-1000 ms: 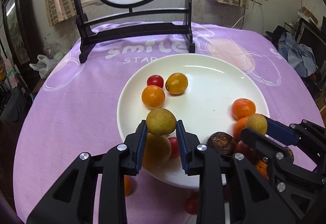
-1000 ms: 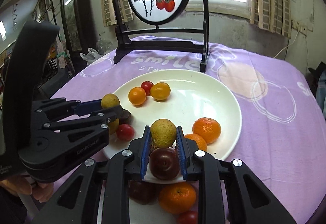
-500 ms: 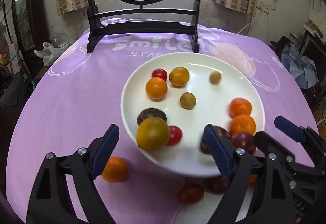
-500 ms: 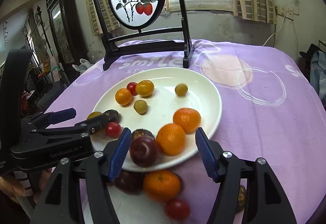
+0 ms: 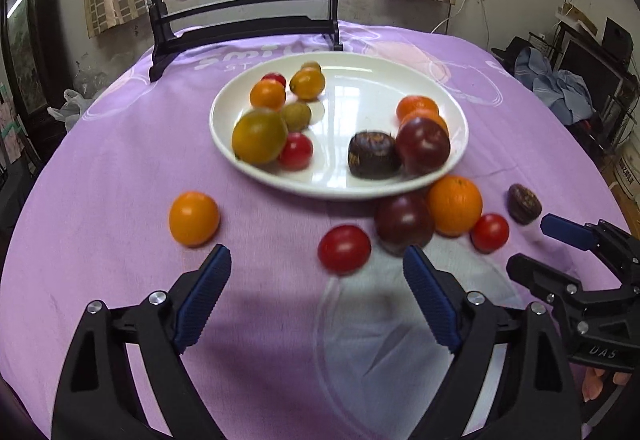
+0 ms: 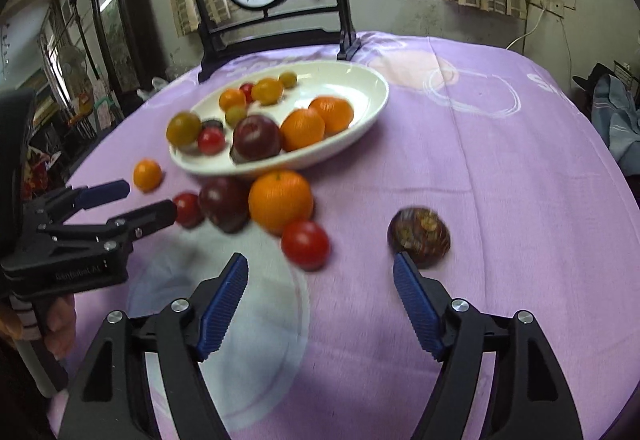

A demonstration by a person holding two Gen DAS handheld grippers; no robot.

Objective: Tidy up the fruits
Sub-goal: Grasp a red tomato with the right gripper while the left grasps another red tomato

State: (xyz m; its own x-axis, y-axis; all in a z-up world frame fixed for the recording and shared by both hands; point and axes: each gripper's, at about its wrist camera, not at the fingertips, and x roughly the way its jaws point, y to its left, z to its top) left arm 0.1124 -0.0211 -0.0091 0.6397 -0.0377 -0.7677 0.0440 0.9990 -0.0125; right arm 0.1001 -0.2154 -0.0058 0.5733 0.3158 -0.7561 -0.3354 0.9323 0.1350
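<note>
Purple-clothed table [image 5: 100, 167], near to far. Left hand-held gripper [image 5: 316, 300] and right hand-held gripper [image 6: 320, 300], clamped on fruit 1 second ago, both opening, nothing between jaws. 6 fruits loose on cloth, nearest red tomato [image 5: 344, 248]. White plate [image 5: 340, 188] beyond, now holding both released fruits; stragglers remain.

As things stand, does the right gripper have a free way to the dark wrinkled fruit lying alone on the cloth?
Probably yes. The right gripper has its jaws opening with nothing between them, and the dark wrinkled fruit lies just ahead by its right-hand finger, apart from the other fruit. Only bare purple cloth lies around it.
</note>
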